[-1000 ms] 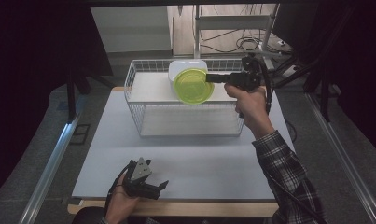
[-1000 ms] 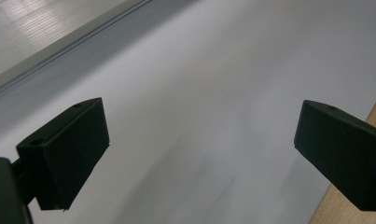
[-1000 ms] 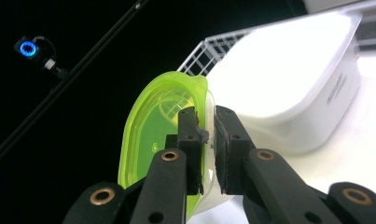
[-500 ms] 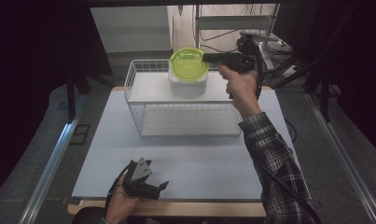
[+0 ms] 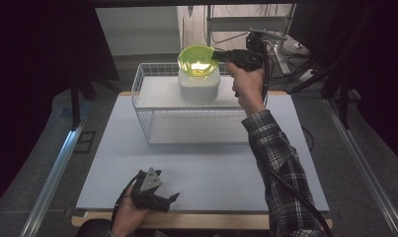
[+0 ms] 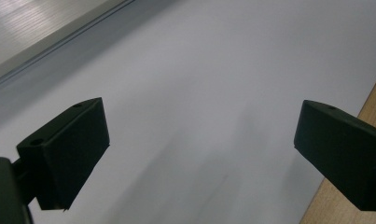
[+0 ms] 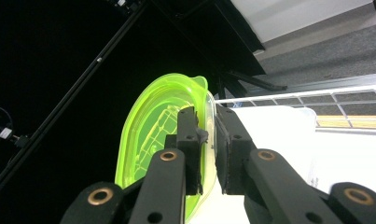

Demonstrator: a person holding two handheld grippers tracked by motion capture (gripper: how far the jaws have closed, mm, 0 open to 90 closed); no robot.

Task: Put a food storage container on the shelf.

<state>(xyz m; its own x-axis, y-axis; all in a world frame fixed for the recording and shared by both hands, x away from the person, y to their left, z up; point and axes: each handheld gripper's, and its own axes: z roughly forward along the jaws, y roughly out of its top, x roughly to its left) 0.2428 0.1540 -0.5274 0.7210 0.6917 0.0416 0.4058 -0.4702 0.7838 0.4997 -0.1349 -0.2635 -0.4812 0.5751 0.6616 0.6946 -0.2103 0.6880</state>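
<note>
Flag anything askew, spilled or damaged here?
Nothing spilled or damaged. The green lid is off the white container in the wire basket, pinched by its rim in the right gripper and tilted above it. The left gripper rests open near the table's front edge.

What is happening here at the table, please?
A person works with two tongs. The right tongs are shut on the rim of a green translucent lid, holding it tilted over the white container that sits in the white wire basket. The left tongs rest open near the front edge of the table, holding nothing.
</note>
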